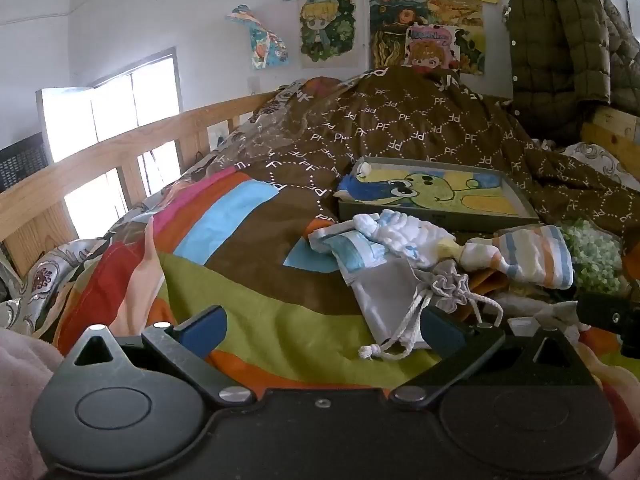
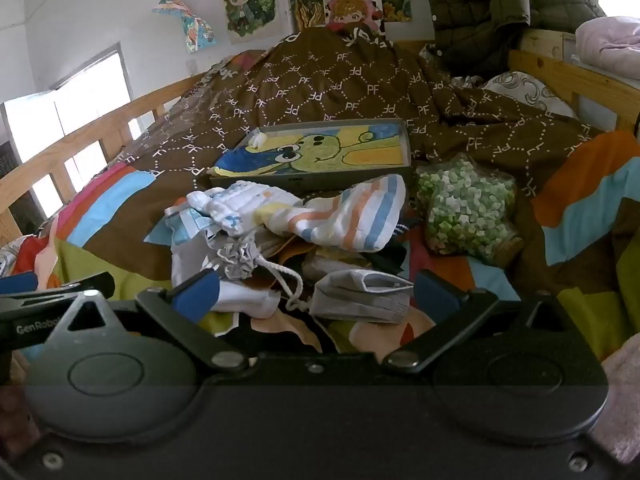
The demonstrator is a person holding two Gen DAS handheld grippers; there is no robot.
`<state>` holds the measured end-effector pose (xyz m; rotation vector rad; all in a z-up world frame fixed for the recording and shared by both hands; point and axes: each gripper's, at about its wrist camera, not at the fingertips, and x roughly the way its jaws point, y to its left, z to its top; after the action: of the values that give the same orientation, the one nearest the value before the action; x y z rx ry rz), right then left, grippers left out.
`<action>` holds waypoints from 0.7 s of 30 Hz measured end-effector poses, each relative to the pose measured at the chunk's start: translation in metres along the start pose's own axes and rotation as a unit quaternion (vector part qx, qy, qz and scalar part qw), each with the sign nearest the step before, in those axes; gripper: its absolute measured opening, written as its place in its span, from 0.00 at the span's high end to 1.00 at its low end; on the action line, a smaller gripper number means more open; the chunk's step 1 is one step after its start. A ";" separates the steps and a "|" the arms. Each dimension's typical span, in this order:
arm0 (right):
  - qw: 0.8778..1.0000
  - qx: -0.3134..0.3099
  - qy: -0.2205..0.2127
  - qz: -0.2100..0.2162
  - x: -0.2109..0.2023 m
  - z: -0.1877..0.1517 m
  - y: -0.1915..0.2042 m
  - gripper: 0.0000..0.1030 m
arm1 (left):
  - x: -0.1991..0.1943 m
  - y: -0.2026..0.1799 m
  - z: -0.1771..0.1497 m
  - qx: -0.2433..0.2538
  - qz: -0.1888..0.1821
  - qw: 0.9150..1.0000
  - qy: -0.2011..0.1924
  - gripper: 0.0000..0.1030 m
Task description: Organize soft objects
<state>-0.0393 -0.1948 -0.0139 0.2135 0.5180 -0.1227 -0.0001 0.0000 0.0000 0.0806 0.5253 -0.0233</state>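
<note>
My left gripper [image 1: 322, 330] hangs low over the bed with its blue-padded jaws spread wide and nothing between them; only the striped quilt [image 1: 248, 300] shows in the gap. Just off its right finger lies a grey drawstring pouch [image 1: 394, 300], its white cord trailing toward me. My right gripper [image 2: 316, 290] is likewise released, jaws apart, poised over the heap of soft things: a folded grey cloth [image 2: 360, 296] sits just ahead between the fingers, and a white sock [image 2: 244, 300] lies beside the left finger. Farther into the pile rest a white knitted piece [image 2: 240, 204] and a cloth with orange and blue stripes [image 2: 348, 216], touching each other. Behind them lies a flat tray with a frog drawing [image 2: 320, 152] on the brown quilt [image 2: 320, 80]. Right of the pile is a clear bag of small green and white bits [image 2: 466, 204]. A wooden rail [image 1: 100, 156] runs along the bed's left side.
</note>
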 end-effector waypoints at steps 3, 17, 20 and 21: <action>1.000 0.000 0.003 0.000 0.000 0.000 0.000 0.00 | 0.000 0.000 0.000 -0.001 -0.001 1.000 0.000 0.01; 1.000 -0.001 0.003 -0.001 0.000 0.000 0.000 0.00 | 0.000 0.000 0.000 -0.001 -0.001 1.000 0.001 0.01; 1.000 -0.001 0.003 -0.001 0.000 0.000 0.000 0.00 | 0.000 0.000 0.000 -0.001 -0.001 1.000 0.001 0.01; 1.000 -0.001 0.003 -0.001 0.000 0.000 0.000 0.00 | 0.000 0.000 0.000 -0.001 -0.001 1.000 0.001 0.01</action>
<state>-0.0394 -0.1947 -0.0135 0.2117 0.5238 -0.1238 -0.0001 0.0001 0.0001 0.0788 0.5271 -0.0240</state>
